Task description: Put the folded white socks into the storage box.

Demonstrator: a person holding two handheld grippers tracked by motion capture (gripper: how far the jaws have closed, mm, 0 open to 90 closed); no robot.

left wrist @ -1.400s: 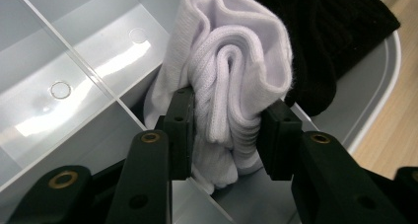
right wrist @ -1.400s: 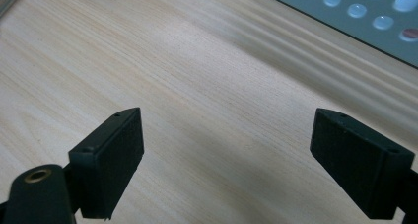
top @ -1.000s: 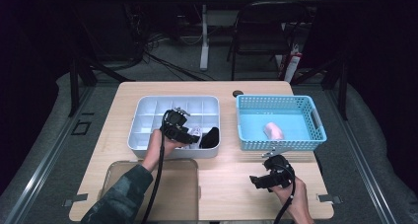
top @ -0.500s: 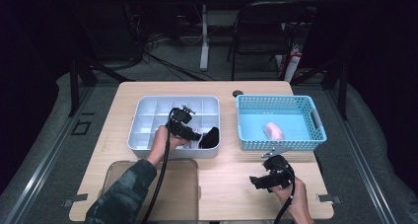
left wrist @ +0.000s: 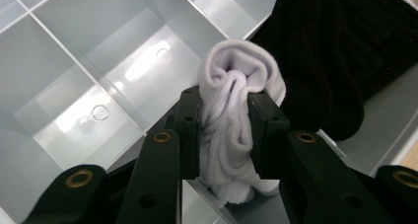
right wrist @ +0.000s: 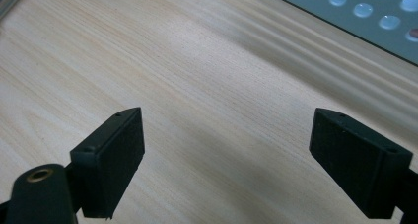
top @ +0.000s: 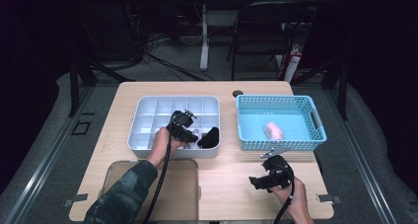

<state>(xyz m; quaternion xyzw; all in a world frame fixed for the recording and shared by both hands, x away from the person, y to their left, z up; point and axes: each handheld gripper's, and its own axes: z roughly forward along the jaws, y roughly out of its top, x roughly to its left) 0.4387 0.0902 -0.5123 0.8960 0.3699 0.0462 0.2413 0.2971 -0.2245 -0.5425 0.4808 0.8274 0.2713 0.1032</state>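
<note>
High view: wood table (top: pixel 222 184), dark room | left gripper (left wrist: pixel 224 130) just squeezed shut on white sock (left wrist: pixel 236 86) in grey tray (top: pixel 148 145) | right gripper (right wrist: pixel 226 155) wide open, near table's front edge.

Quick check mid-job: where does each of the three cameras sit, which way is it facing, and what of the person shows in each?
High view: above the person's side, looking forward and down on the table; both forearms enter from below.
Left gripper view: rides the left gripper, looking into the white divided tray; its jaws pinch a white sock.
Right gripper view: rides the right gripper, facing bare tabletop, jaws apart.
Shared: the black sock beside the white one also shows from above.
</note>
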